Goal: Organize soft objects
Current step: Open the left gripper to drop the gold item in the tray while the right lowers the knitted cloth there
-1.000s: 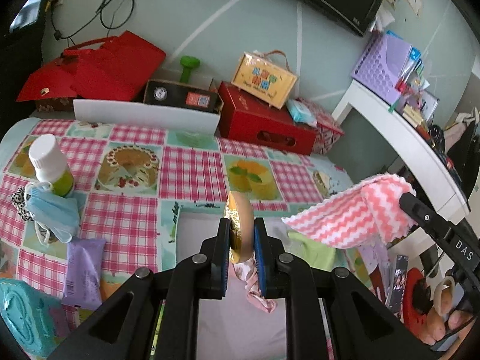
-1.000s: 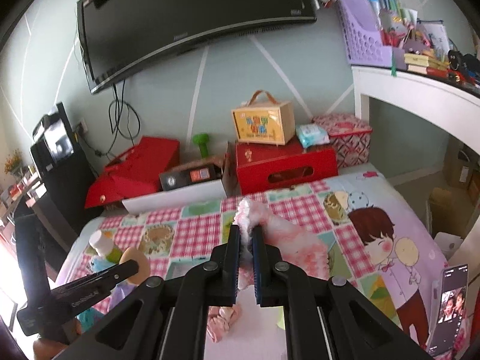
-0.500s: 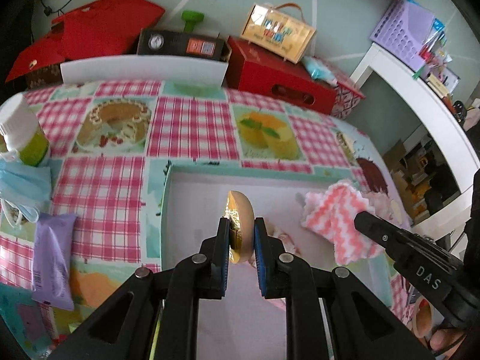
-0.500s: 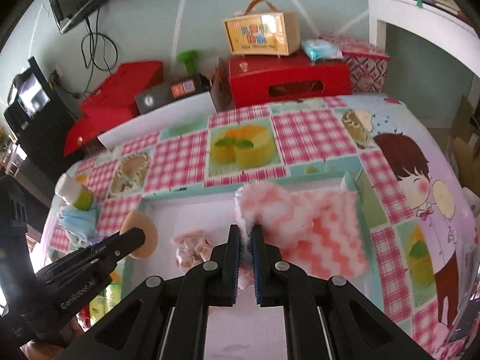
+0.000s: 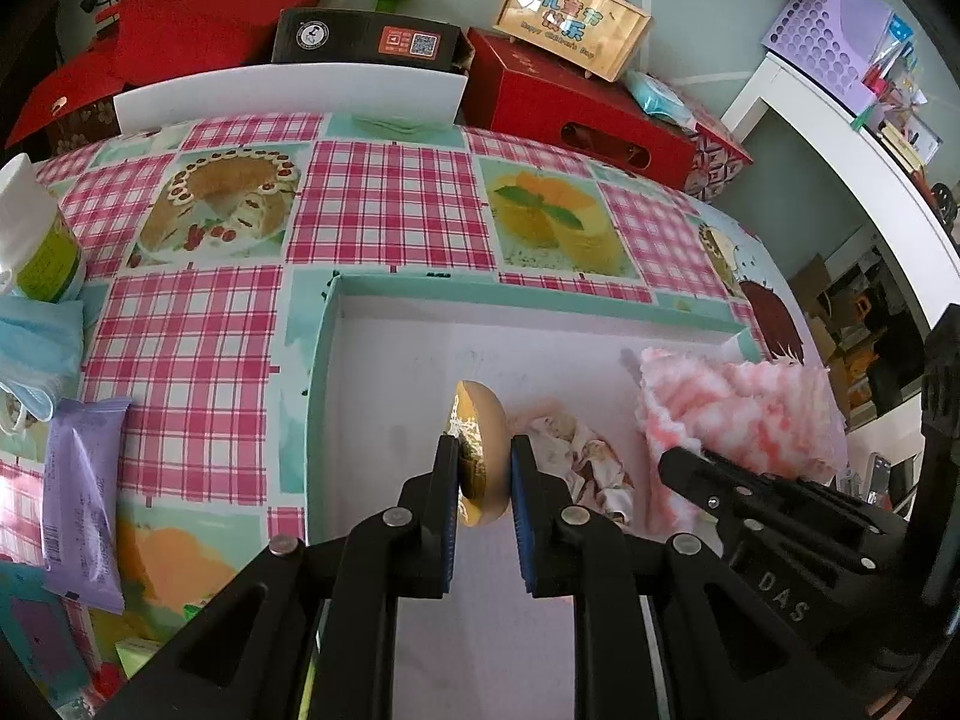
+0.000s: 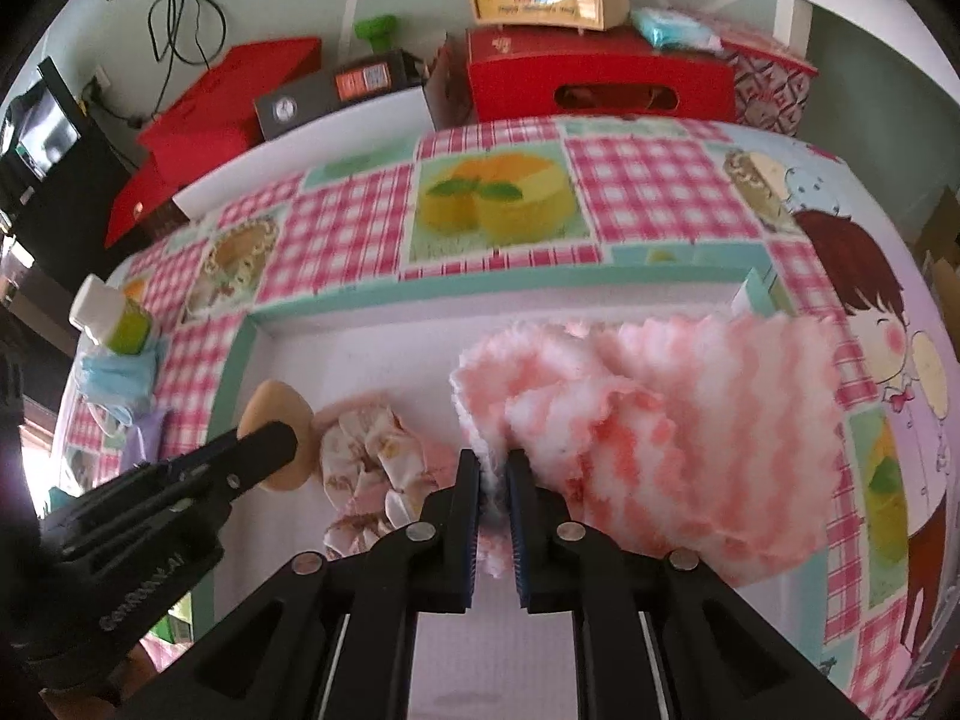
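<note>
My left gripper point(image 5: 480, 450) is shut on a tan round sponge puff point(image 5: 477, 450), held low over the white floor of a mint-rimmed tray point(image 5: 420, 287). My right gripper point(image 6: 493, 468) is shut on a pink-and-white zigzag cloth point(image 6: 690, 420), which lies over the tray's right side point(image 5: 738, 414). A floral scrunchie point(image 5: 582, 456) lies in the tray between the two grippers; it also shows in the right wrist view point(image 6: 366, 450), beside the puff point(image 6: 276, 414).
On the checked tablecloth left of the tray lie a purple packet point(image 5: 81, 492), a blue face mask point(image 5: 36, 348) and a white-capped bottle point(image 5: 36, 240). Red boxes point(image 5: 576, 114), a black box point(image 5: 366, 45) and a white board point(image 5: 288, 96) line the back. A white desk point(image 5: 840, 138) stands right.
Both grippers have come down from above the table into the tray. The cloth now rests on the tray's right side, and the puff is low over the tray floor.
</note>
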Available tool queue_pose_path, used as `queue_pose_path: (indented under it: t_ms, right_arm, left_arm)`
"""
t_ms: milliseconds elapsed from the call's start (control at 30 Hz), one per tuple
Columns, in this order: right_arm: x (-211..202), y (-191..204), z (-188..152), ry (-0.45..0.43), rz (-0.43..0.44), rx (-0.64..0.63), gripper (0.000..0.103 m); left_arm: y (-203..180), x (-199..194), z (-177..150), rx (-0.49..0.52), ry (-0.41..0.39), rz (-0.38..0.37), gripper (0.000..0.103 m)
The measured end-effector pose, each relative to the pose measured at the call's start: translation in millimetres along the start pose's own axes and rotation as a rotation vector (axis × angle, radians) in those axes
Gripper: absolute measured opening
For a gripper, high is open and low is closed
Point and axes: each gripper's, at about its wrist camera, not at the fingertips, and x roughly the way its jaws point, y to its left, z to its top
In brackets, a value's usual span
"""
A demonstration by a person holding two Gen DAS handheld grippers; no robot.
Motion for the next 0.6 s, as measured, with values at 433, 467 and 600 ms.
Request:
queue_pose_path:
  t_ms: [433,467,600]
  right_arm:
    - [-19,4,4,-0.041,-0.043,-0.022,0.02]
    - [-20,4,4,-0.043,-0.047,-0.023,0.02]
    - [-30,3,5,-0.062,-0.06,-0.018,0.02]
  left_arm:
    - [-6,-23,3,0.019,-0.039,0.009,0.05]
    - [-6,-27,4,0.021,-0.049,0.012,0.051]
    - [-4,-37,6,0.01,-0.067,0.025,0.059]
